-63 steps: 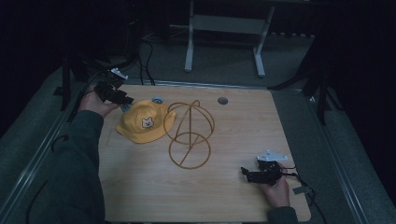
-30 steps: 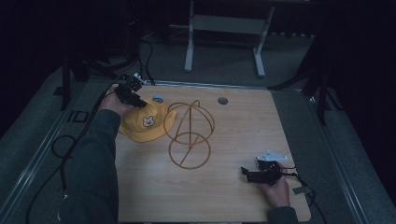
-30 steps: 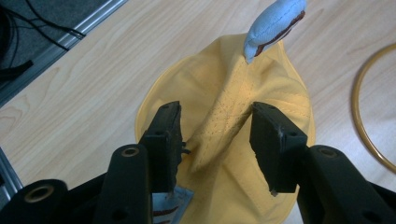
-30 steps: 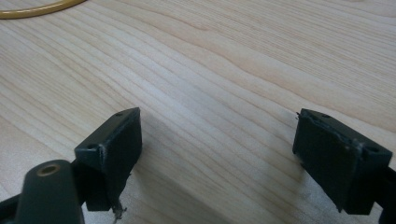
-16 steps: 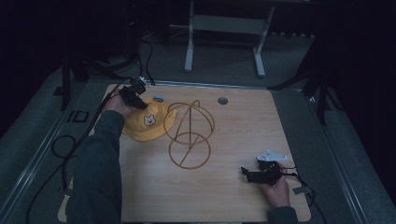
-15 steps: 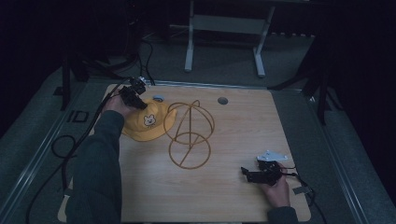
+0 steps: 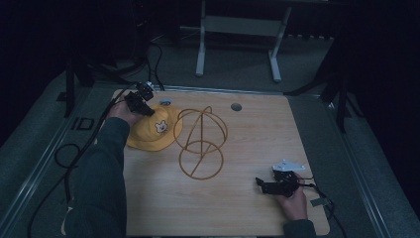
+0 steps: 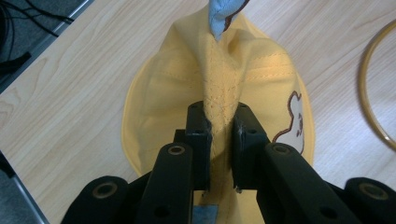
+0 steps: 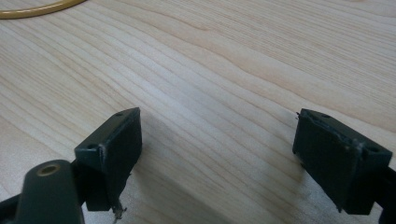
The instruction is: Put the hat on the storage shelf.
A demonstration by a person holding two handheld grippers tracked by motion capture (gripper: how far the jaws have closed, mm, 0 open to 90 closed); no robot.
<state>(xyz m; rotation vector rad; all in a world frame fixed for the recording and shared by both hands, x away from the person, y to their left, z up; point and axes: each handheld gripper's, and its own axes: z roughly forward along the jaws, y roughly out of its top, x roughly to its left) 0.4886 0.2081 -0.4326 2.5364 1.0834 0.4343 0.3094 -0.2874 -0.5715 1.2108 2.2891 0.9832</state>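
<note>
A yellow hat (image 7: 153,133) with a bear patch lies at the back left of the wooden table (image 7: 257,134). My left gripper (image 7: 146,110) sits on top of it. In the left gripper view its jaws have just been closing, and my left gripper (image 8: 219,116) now pinches a raised fold of the hat's (image 8: 163,93) crown. A gold wire stand (image 7: 200,144) of rings stands just right of the hat. My right gripper (image 7: 260,184) rests at the front right, and in its own view my right gripper (image 9: 219,140) is open over bare wood.
A small blue piece (image 7: 165,102) lies behind the hat, near a grey round cap (image 7: 236,106) in the tabletop. Cables (image 7: 64,153) run over the floor at the left. A metal frame (image 7: 237,29) stands beyond the table's far edge.
My left hand came in from the table's left edge onto the hat and settled on its crown. The right hand and the wire stand have not moved.
</note>
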